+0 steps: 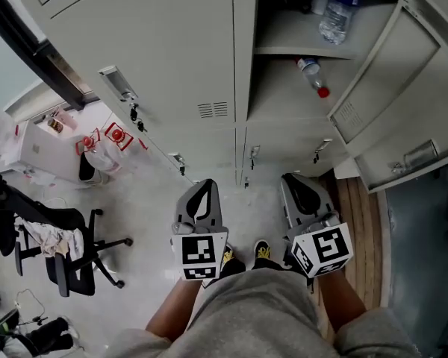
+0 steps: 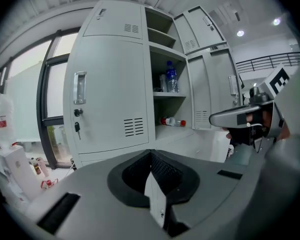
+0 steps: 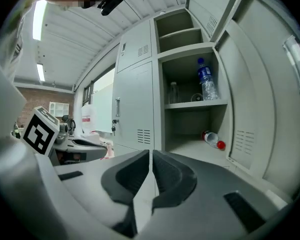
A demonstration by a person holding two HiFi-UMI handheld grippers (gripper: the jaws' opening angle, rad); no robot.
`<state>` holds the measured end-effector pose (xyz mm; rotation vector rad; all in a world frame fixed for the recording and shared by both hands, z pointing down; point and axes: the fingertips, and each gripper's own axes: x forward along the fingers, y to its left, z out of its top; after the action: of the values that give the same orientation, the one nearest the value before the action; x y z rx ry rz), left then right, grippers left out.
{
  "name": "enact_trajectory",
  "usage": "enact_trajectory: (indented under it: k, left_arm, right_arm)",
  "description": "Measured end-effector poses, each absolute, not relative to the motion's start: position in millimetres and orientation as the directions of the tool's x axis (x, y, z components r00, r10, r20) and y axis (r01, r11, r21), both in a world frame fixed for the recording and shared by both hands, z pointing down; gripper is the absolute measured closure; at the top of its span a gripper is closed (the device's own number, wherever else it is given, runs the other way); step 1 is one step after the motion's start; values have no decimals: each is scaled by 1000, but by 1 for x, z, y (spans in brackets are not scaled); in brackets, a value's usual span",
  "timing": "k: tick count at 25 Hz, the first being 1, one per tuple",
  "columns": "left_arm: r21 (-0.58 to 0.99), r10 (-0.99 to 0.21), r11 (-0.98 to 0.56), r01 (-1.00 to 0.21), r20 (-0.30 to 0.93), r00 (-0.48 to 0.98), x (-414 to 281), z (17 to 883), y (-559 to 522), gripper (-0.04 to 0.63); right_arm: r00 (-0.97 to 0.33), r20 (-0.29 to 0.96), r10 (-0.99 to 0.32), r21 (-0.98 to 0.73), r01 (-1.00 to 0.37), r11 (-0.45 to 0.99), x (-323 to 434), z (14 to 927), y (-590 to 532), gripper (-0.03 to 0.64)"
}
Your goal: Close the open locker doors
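Note:
A tall grey locker bank stands in front of me. Its left door (image 1: 157,43) is closed, with a handle and a key (image 2: 77,127). The middle compartment is open, and its door (image 1: 388,73) swings out to the right, also seen in the right gripper view (image 3: 260,99). A second open door (image 1: 411,155) hangs lower right. Inside, a water bottle (image 3: 206,81) stands on the shelf and a red-capped bottle (image 3: 212,139) lies below. My left gripper (image 1: 200,196) and right gripper (image 1: 302,192) are held low, short of the lockers, both shut on nothing.
A black office chair (image 1: 60,252) draped with cloth stands at the left. A white bin with red labels (image 1: 97,151) sits by the window wall. A wooden floor strip (image 1: 358,222) runs under the open doors. The person's shoes (image 1: 243,256) show between the grippers.

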<state>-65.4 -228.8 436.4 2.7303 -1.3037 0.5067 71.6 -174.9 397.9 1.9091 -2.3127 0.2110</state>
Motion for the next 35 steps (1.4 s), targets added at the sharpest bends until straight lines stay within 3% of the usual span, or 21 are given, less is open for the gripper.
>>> enact_trajectory:
  k: [21, 35]
  left_arm:
    - [-36, -552, -823, -567, 286, 783, 134, 421, -154, 586]
    - [-58, -524, -846, -531, 279, 804, 187, 419, -125, 586]
  right_arm:
    - [132, 100, -986, -12, -991, -134, 288, 351, -48, 574]
    - [88, 39, -995, -79, -993, -91, 341, 338, -25, 574]
